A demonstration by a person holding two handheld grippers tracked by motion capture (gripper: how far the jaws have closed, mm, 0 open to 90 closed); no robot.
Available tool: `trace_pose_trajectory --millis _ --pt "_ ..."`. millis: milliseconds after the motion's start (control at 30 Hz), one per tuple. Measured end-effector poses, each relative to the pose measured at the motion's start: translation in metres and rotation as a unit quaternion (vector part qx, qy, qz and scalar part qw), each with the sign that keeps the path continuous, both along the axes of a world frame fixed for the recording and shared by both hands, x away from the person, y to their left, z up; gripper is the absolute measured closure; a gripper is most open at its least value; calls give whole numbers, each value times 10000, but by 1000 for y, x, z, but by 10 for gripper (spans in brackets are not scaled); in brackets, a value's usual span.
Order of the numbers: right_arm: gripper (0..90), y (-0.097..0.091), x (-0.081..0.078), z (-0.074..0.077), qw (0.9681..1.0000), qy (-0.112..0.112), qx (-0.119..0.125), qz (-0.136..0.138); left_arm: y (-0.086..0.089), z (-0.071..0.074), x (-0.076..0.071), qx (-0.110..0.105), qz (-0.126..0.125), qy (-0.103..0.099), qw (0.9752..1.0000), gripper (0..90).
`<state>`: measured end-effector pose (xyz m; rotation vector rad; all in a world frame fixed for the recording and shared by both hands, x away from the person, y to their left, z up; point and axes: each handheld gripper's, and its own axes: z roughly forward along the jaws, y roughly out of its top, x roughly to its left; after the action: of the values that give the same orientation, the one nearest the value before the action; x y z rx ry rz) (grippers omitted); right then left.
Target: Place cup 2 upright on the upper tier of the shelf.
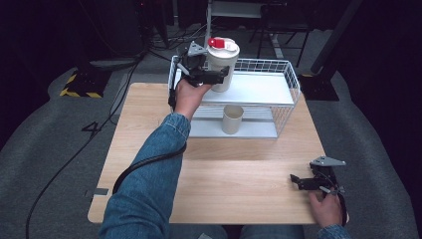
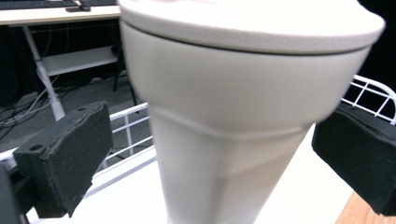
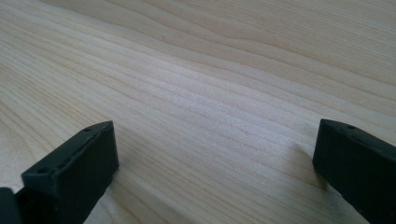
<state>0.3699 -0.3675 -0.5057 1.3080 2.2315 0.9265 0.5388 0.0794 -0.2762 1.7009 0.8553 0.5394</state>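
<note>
A tall off-white cup [image 1: 222,62] with a white lid and a red tab [image 1: 217,43] stands on the upper shelf of a white wire rack [image 1: 293,82], at its left end. My left gripper [image 1: 220,75] reaches in from the left, open, with a jaw on either side of that cup [image 2: 233,93]. In the left gripper view my left gripper [image 2: 212,158] leaves a clear gap at the left pad [image 2: 70,158], while the right pad [image 2: 359,163] sits very near the cup wall. A shorter, lidless cup [image 1: 232,119] stands on the lower shelf.
My right gripper [image 1: 297,180] rests open on the wooden table [image 1: 224,174] near its front right corner, with bare wood [image 3: 210,93] between the jaws of my right gripper [image 3: 215,172]. A black cable trails off the table's left side. Dark floor and furniture legs lie behind the rack.
</note>
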Motion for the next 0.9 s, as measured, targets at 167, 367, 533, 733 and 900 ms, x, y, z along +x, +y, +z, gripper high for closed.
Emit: trace_pose_trajectory --millis 167,367,533,733,900 --pt "4 0 0 0 10000 -9 -7 6 12 1 -11 -59 57 36 10000 0" --pt "4 0 0 0 10000 -3 -1 6 25 7 -32 -17 4 -58 10000 0" --pt "4 0 0 0 10000 -1 -12 13 36 12 -49 -45 -79 -71 9999 0" --pt "4 0 0 0 10000 -1 -11 12 52 17 -73 -36 -142 -104 9998 0" --pt "4 0 0 0 10000 0 -11 12 64 18 -91 -13 -215 -59 9998 0"
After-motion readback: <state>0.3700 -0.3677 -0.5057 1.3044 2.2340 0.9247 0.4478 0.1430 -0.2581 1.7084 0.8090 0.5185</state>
